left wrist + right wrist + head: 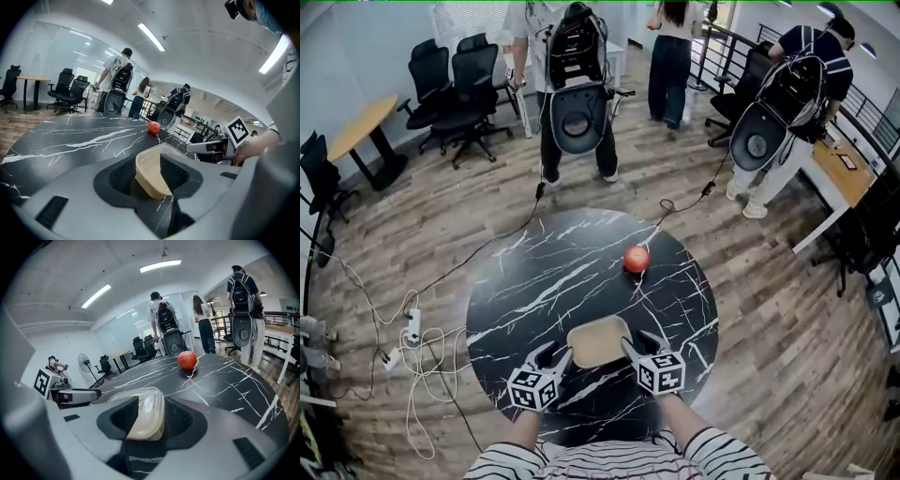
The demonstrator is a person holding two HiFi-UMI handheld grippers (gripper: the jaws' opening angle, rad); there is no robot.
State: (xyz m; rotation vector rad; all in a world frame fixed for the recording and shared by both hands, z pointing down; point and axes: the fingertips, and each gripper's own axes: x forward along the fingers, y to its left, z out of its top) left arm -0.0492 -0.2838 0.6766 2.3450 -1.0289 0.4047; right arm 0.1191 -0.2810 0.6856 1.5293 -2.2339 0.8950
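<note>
Left gripper [557, 355] is clamping the left rim of the beige lidded container [598, 341], with its jaws narrowed onto it. Right gripper [635, 346] is gripping the right rim the same way. The container is sitting between the 2 grippers on the black marble table [534, 281], at its near side. 1 red apple [636, 259] is lying farther out, well apart from the container.

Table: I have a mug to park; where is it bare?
Bare marble: the table left of the apple, beyond the left gripper, and the right side by the rim. Crowded at the near edge, where it and the right gripper hold the container.
</note>
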